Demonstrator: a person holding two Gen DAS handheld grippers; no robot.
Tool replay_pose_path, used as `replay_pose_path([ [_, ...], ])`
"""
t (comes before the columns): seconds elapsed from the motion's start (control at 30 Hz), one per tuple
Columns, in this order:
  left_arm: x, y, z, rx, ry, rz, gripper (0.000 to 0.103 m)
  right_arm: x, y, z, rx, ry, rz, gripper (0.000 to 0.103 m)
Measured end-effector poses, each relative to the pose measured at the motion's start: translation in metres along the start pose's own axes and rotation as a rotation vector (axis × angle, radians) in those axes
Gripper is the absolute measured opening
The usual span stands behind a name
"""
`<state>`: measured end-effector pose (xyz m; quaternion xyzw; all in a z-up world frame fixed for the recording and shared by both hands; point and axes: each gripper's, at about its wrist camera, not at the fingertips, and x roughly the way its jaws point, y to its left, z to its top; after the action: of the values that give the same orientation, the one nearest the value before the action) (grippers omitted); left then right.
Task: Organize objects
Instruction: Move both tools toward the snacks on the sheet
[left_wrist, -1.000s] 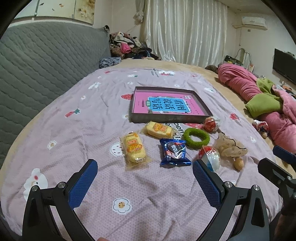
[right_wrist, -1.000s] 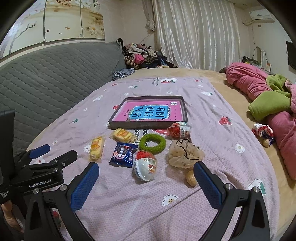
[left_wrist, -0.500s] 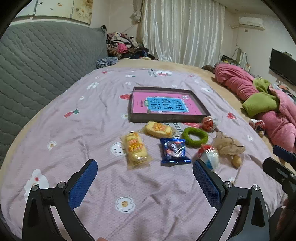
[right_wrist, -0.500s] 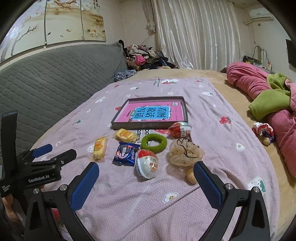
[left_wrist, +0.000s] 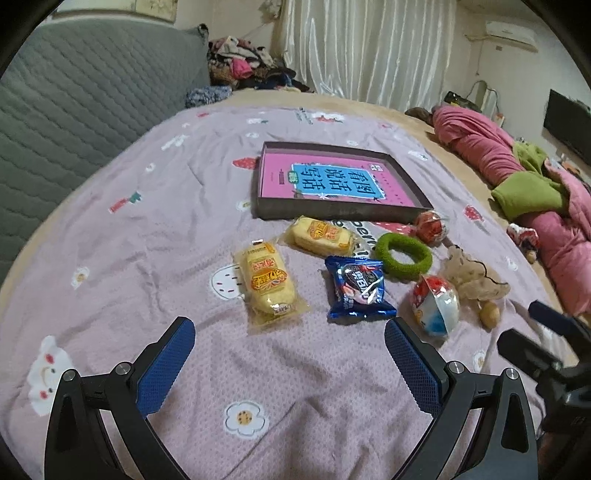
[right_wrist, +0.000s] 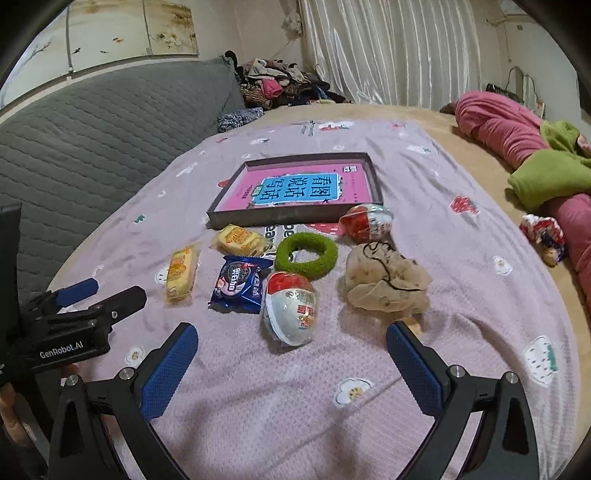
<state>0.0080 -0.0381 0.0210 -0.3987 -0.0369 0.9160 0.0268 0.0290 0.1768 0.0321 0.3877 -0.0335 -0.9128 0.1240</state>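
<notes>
On the bed, a cluster of small things lies on the lilac bedspread (left_wrist: 147, 236) just in front of the shallow dark tray (left_wrist: 334, 215), whose floor shows a pink printed sheet; nothing from the cluster is in it yet. The two yellow cake packets (left_wrist: 269, 282) (left_wrist: 320, 236) and the blue Oreo packet (left_wrist: 357, 287) look light, soft and crinkly, and their film is probably slippery, so a pinch across the short width near the middle seems safest. The green fuzzy ring (right_wrist: 306, 254) should squash easily and can be taken by its rim. The two plastic surprise eggs (right_wrist: 291, 308) (right_wrist: 365, 222) look rigid, smooth and apt to roll; they want a grip across the widest part. The beige mesh pouch (right_wrist: 384, 280) is limp.

Both left tongs (left_wrist: 290, 356) and right tongs (right_wrist: 291, 363) hang low over the near edge of the bedspread, pointing toward the tray, spread wide and holding nothing, short of the nearest packets and egg.
</notes>
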Motion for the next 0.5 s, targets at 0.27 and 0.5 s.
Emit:
replay_pose_path([
  [0.27,0.041,0.013,0.018,-0.101,0.082,0.022,0.102,0.032,0.008,0.004,-0.006,0.047,-0.044,0.103],
  [0.5,0.072,0.004,0.038,-0.015,0.065,0.125,0.102,0.058,0.015,0.009,-0.018,0.081,-0.082,0.103],
])
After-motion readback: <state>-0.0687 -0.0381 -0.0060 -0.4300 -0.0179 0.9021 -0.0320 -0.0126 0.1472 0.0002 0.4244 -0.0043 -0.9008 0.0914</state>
